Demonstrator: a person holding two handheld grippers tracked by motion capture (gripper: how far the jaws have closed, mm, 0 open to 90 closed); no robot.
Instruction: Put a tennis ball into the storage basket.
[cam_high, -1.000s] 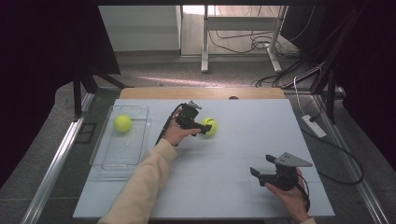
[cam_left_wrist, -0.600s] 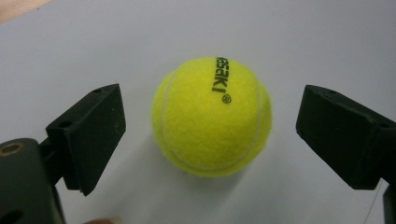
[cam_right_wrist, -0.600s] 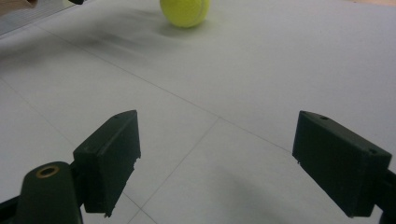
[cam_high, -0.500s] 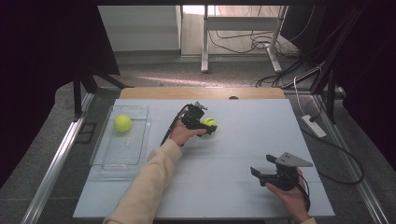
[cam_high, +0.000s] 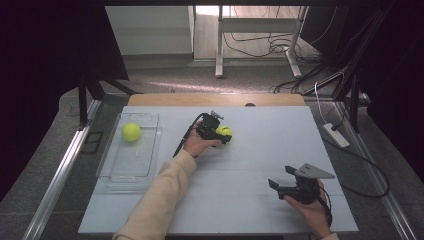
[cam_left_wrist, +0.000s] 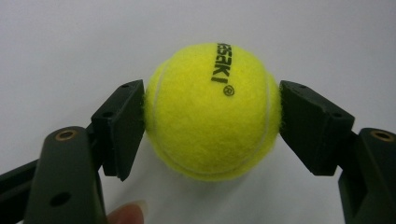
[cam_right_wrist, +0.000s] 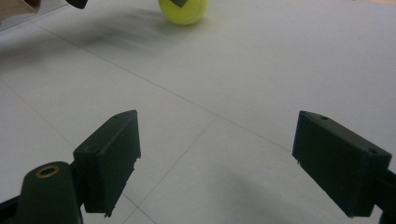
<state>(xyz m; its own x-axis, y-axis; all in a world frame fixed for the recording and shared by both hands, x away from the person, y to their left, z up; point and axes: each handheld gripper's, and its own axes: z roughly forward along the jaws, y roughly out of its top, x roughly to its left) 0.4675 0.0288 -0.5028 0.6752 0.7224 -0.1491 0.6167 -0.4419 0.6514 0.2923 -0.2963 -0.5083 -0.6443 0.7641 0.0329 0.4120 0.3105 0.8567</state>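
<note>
Since a second ago, the left gripper (cam_high: 223, 135) has slid a little way over the ball (cam_high: 224, 131), and its jaws have just been closing around it. Now the two black pads (cam_left_wrist: 122, 123) press on the ball's sides, so the ball is squeezed tight between them. In the left gripper view the ball (cam_left_wrist: 212, 112) sits right in the middle, with black letters on its top. It rests on the table (cam_high: 260, 150).

The tray (cam_high: 150, 145) is the clear box on the table. The held ball is to the right of the tray, well apart from it. A second ball (cam_high: 131, 132) lies inside the tray, near its far end. The sleeve (cam_high: 157, 200) of the left arm reaches up past the tray's right side.

The right gripper (cam_high: 276, 186) rests far from the tray, near the front right part of the table, held by a hand (cam_high: 310, 212). Its jaws stand wide apart with nothing between them. In the right gripper view the pads (cam_right_wrist: 112, 156) frame bare table, and the ball (cam_right_wrist: 183, 10) shows far off at the top edge.
</note>
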